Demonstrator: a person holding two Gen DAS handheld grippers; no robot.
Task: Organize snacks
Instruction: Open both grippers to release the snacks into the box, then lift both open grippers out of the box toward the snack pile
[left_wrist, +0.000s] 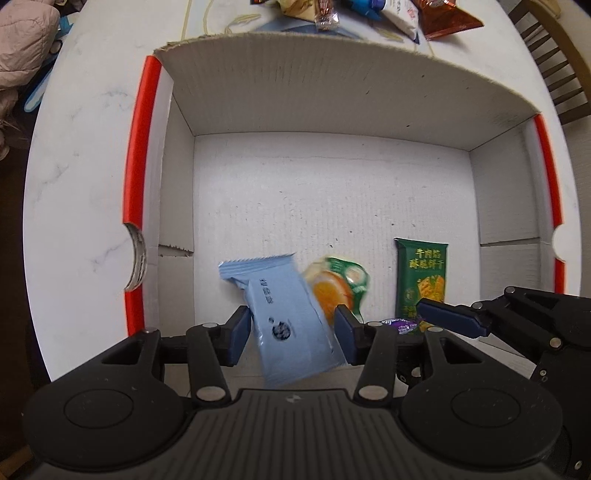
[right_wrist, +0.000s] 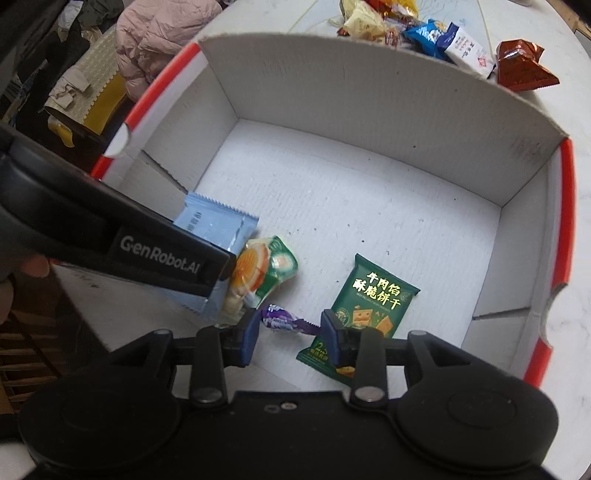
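White marble-patterned tabletop (left_wrist: 85, 206) is carrying one open cardboard box (left_wrist: 332, 99) with red-edged side walls. Four snacks are lying at the near end of the box floor: one pale blue packet (left_wrist: 284, 321), one orange-and-green wrapped sweet (left_wrist: 338, 286), one purple candy (right_wrist: 279, 320) and one dark green cracker packet (left_wrist: 421, 280). One left gripper (left_wrist: 291, 332) is straddling the blue packet, jaws parted, pads not visibly pressing (packet looks blurred). One right gripper (right_wrist: 288, 334) is hovering with jaws apart around the purple candy, gripping nothing. A loose heap of further snacks (right_wrist: 436, 40) is lying beyond the box's far wall.
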